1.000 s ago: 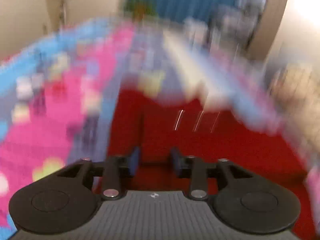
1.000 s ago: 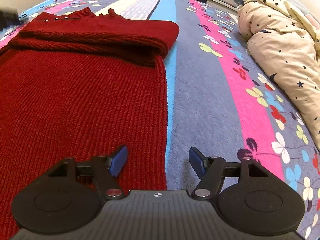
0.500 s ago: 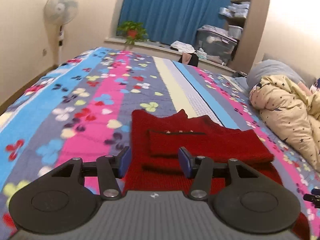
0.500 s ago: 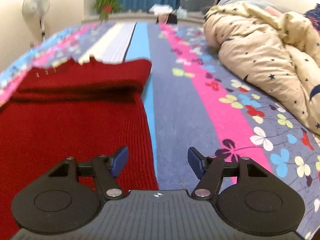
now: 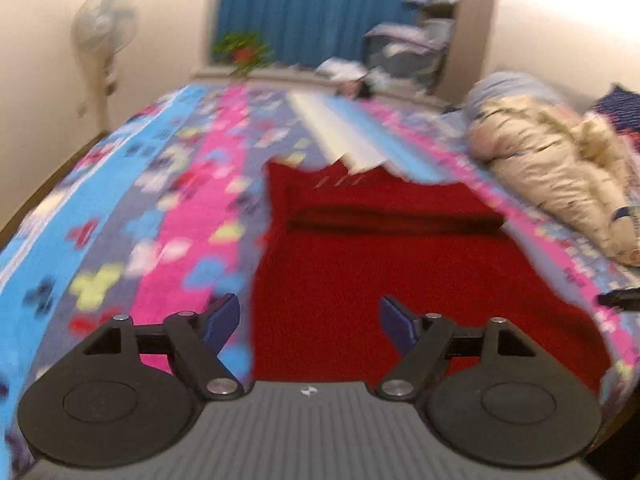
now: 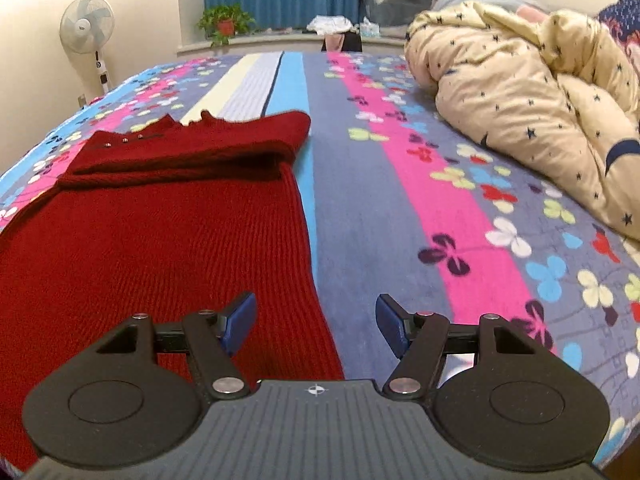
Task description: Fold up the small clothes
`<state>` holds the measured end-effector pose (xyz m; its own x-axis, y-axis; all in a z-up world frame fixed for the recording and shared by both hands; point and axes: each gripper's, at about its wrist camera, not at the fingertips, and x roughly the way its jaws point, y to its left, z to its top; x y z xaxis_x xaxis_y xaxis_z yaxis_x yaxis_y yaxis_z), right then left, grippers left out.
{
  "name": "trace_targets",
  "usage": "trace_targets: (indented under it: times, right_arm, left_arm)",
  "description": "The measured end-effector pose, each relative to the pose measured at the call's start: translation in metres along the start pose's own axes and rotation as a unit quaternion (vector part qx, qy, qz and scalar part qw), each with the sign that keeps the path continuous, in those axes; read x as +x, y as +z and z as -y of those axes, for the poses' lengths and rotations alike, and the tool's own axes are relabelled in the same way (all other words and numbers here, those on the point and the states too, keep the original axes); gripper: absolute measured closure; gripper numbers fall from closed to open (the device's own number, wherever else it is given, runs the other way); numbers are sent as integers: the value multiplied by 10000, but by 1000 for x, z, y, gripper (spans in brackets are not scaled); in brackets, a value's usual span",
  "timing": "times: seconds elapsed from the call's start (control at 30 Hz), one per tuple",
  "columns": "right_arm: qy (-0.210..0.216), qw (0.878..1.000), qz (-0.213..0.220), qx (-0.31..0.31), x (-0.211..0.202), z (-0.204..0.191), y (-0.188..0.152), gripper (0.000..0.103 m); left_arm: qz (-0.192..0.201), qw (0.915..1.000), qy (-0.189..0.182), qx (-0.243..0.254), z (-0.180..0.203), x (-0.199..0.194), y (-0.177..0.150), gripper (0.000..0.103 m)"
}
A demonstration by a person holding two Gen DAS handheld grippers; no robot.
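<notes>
A dark red knitted sweater (image 5: 384,264) (image 6: 160,240) lies flat on the flowered bedspread, its sleeves folded across the chest near the collar. My left gripper (image 5: 310,320) hovers over the sweater's near left edge; its jaws are opening and nothing is between them. The left wrist view is blurred by motion. My right gripper (image 6: 316,324) stands open above the sweater's near right edge, with the hem under its left finger and bare bedspread under its right finger. Nothing is held.
A cream star-print quilt (image 6: 532,92) (image 5: 560,168) is bunched on the right side of the bed. The striped bedspread (image 6: 400,184) reaches to a windowsill with a plant (image 6: 224,20). A standing fan (image 6: 86,32) is by the left wall.
My left gripper has pulled back from close over the sweater to its near left edge and its jaws have spread wider. The right gripper has risen and tilted up, bringing the room into view.
</notes>
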<state>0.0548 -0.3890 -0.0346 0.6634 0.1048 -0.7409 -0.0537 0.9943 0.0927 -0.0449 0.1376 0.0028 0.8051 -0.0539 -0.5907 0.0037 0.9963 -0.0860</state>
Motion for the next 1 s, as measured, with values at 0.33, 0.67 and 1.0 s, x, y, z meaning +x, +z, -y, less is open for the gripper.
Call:
trace_targets:
  times: [0.33, 0.67, 1.0]
  right_arm:
    - [174, 9967, -646, 470, 14, 13, -12, 35]
    - [128, 9851, -1678, 365, 40, 13, -34, 34]
    - [703, 9887, -1217, 528, 16, 14, -27, 92]
  left_arm:
    - [-528, 9919, 536, -1019, -19, 3, -50, 22]
    - [-1490, 9819, 327, -1122, -21, 28, -64, 47]
    - [-690, 9922, -73, -1037, -11, -9, -56, 91]
